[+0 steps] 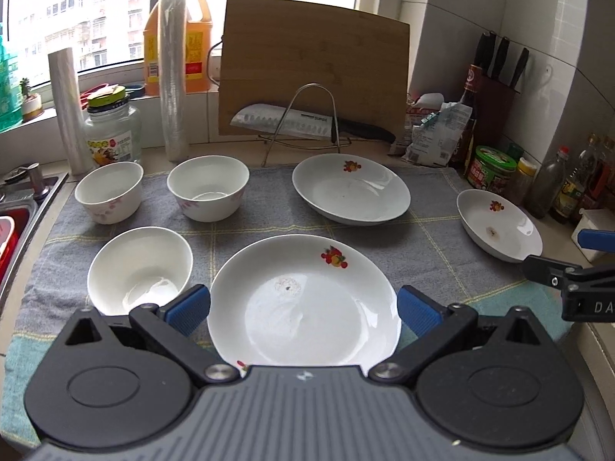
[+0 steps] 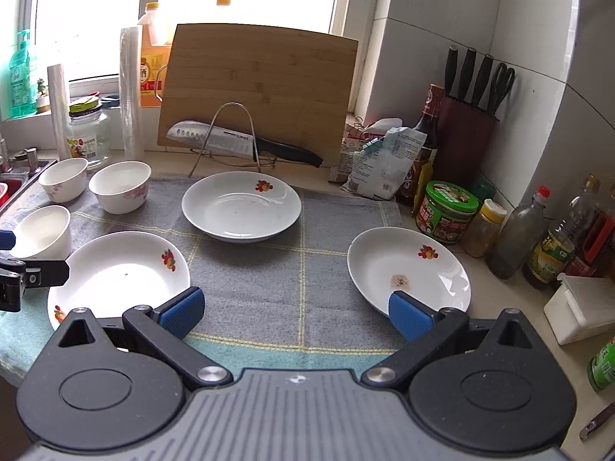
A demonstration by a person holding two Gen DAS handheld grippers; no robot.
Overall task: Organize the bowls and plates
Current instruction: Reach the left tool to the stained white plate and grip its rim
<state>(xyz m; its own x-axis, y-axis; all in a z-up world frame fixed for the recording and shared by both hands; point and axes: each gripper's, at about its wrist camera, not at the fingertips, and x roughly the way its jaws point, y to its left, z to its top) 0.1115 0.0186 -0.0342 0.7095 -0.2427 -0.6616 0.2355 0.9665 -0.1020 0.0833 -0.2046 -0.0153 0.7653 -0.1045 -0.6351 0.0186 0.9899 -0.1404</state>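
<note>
Three white plates with fruit prints and three white bowls lie on a grey towel point(image 1: 269, 223). My left gripper point(image 1: 303, 307) is open above the near plate point(image 1: 303, 303), its blue fingers to either side of it. A plain bowl point(image 1: 140, 269) sits left of that plate, with two flowered bowls point(image 1: 109, 192) point(image 1: 209, 188) behind it. A second plate point(image 1: 351, 188) lies at the back. My right gripper point(image 2: 296, 313) is open over bare towel point(image 2: 292, 269), between the near plate point(image 2: 119, 272) and the right plate point(image 2: 409, 269), which rests on the counter beside the towel.
A bamboo cutting board point(image 1: 315, 65) and a knife point(image 1: 307, 119) lean on a wire rack at the back. Jars, sauce bottles point(image 2: 557, 246) and a knife block point(image 2: 467, 130) crowd the right side. A sink point(image 1: 19, 215) is at the left. Film rolls and oil jugs stand by the window.
</note>
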